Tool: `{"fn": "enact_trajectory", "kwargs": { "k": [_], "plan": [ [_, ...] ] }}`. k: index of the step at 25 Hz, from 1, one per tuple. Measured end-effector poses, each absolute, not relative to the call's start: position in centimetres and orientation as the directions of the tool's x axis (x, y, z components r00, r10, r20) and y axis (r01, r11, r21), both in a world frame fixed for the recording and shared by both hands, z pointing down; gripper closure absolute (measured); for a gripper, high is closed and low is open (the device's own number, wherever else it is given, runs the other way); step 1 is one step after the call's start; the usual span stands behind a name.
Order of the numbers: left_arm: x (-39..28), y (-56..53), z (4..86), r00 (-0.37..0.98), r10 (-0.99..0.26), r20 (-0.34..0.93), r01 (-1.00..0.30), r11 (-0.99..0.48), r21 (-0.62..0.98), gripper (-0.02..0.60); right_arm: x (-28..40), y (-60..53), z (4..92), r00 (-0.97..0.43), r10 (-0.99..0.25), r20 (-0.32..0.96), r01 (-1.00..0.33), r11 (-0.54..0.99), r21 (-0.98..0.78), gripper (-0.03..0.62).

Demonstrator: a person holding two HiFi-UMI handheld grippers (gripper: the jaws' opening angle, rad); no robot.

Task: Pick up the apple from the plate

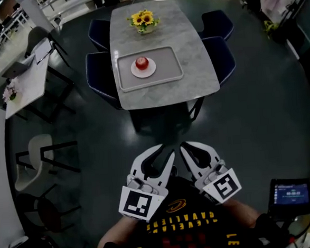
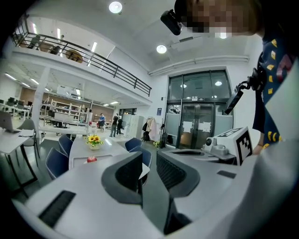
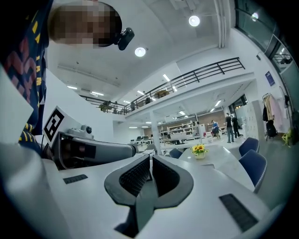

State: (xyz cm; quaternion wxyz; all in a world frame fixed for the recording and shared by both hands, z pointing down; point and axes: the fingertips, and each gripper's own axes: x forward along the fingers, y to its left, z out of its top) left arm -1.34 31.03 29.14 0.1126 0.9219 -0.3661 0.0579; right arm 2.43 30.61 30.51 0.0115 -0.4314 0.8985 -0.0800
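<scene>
Dark flooring (image 1: 260,113) is seen around a grey marble-topped table (image 1: 191,39) in an open hall, with four blue chairs (image 1: 99,71) drawn up to its two long sides. On the table a grey tray (image 1: 175,66) is set, and on the tray a white plate (image 1: 151,70) – the red apple (image 1: 142,63) is seated upright at the plate's middle. A small vase of sunflowers (image 1: 143,19) is placed near the table's far end, apart from the tray.

Both tools are held close to the person's chest, well short of the table, with their tips pointed towards it. The left gripper (image 1: 166,152) is shown with its jaws parted by a narrow gap and nothing caught between them. The right gripper (image 1: 188,146) is shown with its ribbed pads (image 3: 140,175) brought together at the tips – nothing is held there either. The two are kept side by side, just apart. A small lit screen (image 1: 292,193) is visible low at the person's right.
</scene>
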Motion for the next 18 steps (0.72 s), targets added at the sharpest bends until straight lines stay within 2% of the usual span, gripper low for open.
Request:
{"fn": "enact_trajectory", "kwargs": {
  "k": [18],
  "plan": [
    [-1.7,18.5,30.9,0.723,-0.657,0.212,-0.690,-0.690,0.217,0.485,2.7,18.2,32.3,-0.624,-0.776,0.092,-0.777,0.604,-0.177,0.588]
  ]
}}
